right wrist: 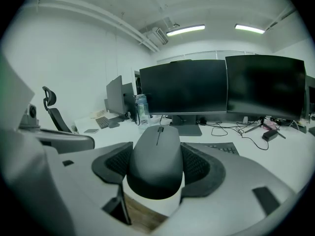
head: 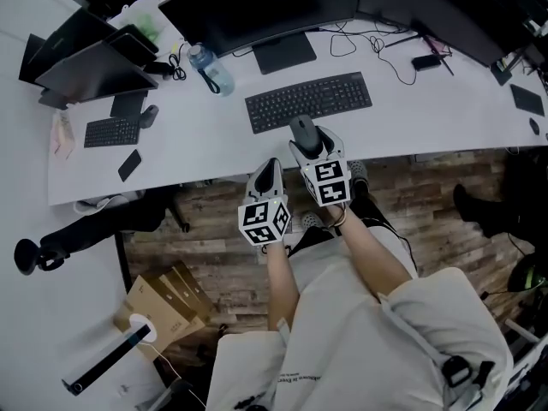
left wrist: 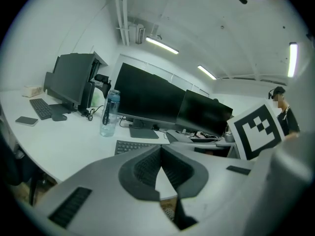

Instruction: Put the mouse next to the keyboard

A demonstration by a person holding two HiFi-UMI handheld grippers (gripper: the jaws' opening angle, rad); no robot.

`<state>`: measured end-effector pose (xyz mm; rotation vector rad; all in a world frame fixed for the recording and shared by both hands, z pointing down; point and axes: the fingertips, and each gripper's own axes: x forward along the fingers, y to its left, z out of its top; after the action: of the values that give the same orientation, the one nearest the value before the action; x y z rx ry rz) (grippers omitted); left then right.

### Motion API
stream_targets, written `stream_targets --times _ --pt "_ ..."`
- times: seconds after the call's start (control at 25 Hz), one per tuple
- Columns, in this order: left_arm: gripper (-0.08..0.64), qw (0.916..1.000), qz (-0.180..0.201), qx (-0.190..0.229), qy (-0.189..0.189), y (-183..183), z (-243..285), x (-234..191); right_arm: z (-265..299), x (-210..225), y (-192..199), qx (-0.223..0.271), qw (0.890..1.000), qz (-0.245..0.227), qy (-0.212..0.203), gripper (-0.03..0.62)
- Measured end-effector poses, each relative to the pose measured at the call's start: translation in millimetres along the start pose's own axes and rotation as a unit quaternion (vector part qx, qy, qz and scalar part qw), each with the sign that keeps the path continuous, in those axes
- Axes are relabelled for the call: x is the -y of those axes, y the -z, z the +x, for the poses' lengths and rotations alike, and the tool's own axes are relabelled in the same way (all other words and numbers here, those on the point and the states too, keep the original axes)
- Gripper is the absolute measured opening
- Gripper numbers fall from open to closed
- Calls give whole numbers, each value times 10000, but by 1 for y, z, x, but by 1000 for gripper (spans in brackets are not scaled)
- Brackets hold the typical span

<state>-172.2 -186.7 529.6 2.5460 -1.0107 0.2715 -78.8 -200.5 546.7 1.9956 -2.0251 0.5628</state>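
right claw clamped on grey mouse, held at bench front edge, just before black keyboard | left claw pressed together, nothing gripped, alongside | print on cardboard box too small to be read

mouse sits in right gripper at desk front edge, just before keyboard. monitor behind keyboard, water bottle to its left. left gripper beside right, on its left.
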Motion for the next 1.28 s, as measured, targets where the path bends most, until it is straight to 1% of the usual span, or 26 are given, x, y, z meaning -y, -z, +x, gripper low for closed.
stream_targets --times 0.16,0.24,0.4,0.72,0.92,1.16,1.28 --pt "21 9998 77 -64 168 -1 17 15 -3 23 -2 41 9999 97 135 310" --pt "21 9996 111 -131 212 -1 25 20 -2 33 -3 63 9997 201 155 310" --pt "21 9992 218 -188 293 -7 47 36 -1 55 -13 152 9994 263 171 310" --pt "21 9978 390 -271 473 -18 92 73 -2 111 -24 224 9991 185 305 310" --pt "21 9969 428 -322 578 -19 123 98 -3 154 -22 145 9988 204 425 310" --pt "21 9960 456 -400 651 -20 159 127 -2 206 -21 78 9978 383 539 310" --pt "21 9954 438 -509 685 -16 175 138 -1 227 -15 -33 9971 498 576 310"
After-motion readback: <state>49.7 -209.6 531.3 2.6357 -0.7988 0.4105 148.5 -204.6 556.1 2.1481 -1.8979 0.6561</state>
